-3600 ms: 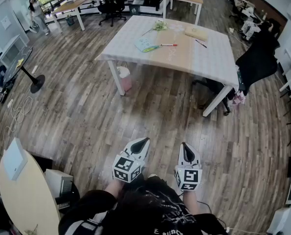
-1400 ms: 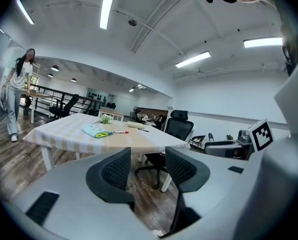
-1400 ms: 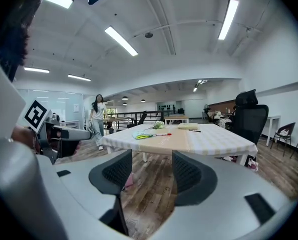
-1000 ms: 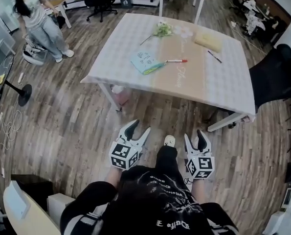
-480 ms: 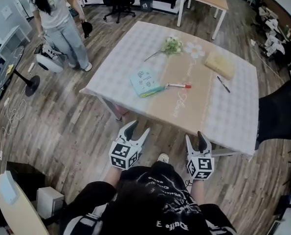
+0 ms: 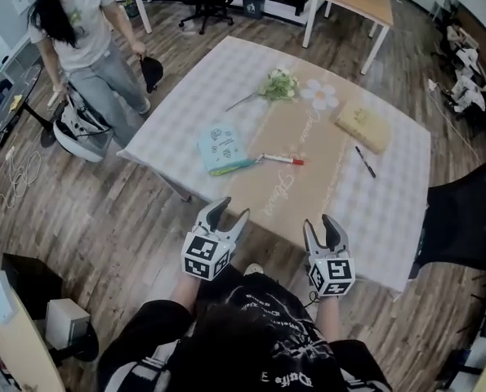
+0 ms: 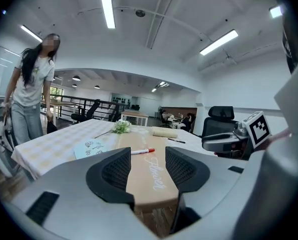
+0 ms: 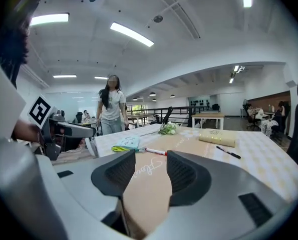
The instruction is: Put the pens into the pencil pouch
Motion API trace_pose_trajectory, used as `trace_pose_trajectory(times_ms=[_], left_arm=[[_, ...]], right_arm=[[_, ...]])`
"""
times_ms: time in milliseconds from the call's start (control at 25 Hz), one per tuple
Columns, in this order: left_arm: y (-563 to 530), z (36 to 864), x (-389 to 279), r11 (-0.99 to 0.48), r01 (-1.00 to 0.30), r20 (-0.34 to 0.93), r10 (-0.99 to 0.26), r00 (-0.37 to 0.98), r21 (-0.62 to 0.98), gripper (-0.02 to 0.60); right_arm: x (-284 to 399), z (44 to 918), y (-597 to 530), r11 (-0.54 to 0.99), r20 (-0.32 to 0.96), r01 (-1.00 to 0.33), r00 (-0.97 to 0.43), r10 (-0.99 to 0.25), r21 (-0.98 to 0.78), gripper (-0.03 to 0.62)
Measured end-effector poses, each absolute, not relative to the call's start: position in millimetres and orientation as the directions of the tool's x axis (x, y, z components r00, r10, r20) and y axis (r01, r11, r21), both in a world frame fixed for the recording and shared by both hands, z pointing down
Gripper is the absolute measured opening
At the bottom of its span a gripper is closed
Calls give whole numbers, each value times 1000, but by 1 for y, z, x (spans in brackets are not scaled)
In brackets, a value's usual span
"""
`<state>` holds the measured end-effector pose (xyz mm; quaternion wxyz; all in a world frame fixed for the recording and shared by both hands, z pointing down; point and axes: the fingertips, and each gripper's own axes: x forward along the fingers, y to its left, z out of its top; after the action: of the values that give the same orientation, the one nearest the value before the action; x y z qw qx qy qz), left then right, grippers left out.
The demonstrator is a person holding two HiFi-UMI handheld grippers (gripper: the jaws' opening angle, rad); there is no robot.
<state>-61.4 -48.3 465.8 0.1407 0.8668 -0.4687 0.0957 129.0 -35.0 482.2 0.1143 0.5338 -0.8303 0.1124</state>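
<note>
- Head view looks down on a table (image 6: 181,104) under a pale checked cloth. Its near edge lies just beyond both grippers.
- A person (image 6: 83,35) in a light top and jeans stands off the table's far left corner and shows in both gripper views too.
- A black chair (image 6: 463,215) sits at the table's right side.
- A brown runner (image 6: 320,174) crosses the table from near to far. The left gripper view shows white script on it reading "Flower", which is too small to read from the head view.
- The left gripper (image 6: 230,211) has its jaws apart with nothing between them. Only its view catches the other gripper's marker cube, at right.
- The right gripper (image 6: 319,222) is also spread and empty, its jaws having just been closing a little.
- The light blue pencil pouch (image 6: 220,145) lies mid-table, left of the runner. Its small printed figures are unreadable.
- A tan bundle (image 6: 363,126) lies far right, and a flower sprig (image 6: 277,84) lies far on the table.
- A red-capped pen (image 6: 282,159) lies on the runner just right of the pouch.
- A yellow-green pen (image 6: 233,167) touches the pouch's near edge.
- A black pen (image 6: 365,161) lies near the bundle, on its near side.
</note>
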Motion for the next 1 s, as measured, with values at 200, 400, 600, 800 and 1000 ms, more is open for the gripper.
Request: trace_pose_trajectory(times_ms=[200,400,600,800,1000], left_arm=[[-59,477,-56,-509,-849,338,-782,524,140,215],[-77,484,-64,-490,-863,356,-790,499,124,215],[-106,491,-83,-464,-878,371,-799,473,122,215],[-132,495,-98,-463,-880,392,-794,465,105,215],[-157,496,-117,-441,-892,405,-800,442,102,215]], right_arm=[[127,491,-52,453,324,-888,-452,-831,-78,202],[123,493,-76,485,340,-872,-477,-810,-66,202],[115,501,-110,537,387,-843,-506,-771,-32,200],[112,513,-161,574,451,-818,-500,-739,34,198],[102,530,-205,636,519,-770,-527,-673,43,179]])
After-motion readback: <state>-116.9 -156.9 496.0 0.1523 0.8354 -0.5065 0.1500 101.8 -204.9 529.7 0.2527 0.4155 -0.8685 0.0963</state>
